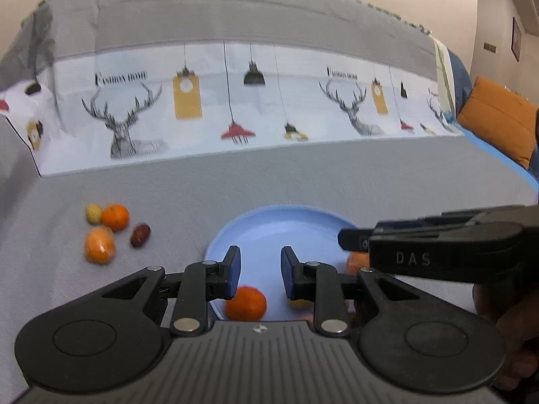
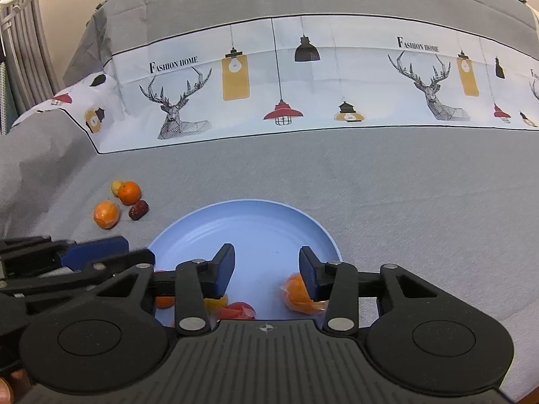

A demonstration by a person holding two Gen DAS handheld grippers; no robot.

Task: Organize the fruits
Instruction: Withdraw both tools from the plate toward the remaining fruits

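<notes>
Grey cloth (image 2: 404, 202); both claws (image 1: 261, 271) (image 2: 266, 269) gape empty, hiding plated fruit (image 2: 298, 294).

My right gripper (image 2: 266, 271) hangs open over the blue plate (image 2: 242, 225); a wrapped orange (image 2: 296, 294) lies by its right finger. Four fruits (image 2: 121, 203) sit apart at left.

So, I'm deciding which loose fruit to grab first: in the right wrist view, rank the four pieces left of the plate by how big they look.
1-2. Wrapped orange and bare orange: look alike, so unranked.
3. Dark red fruit.
4. Yellowish fruit, partly hidden behind the bare orange, so unsure.
</notes>
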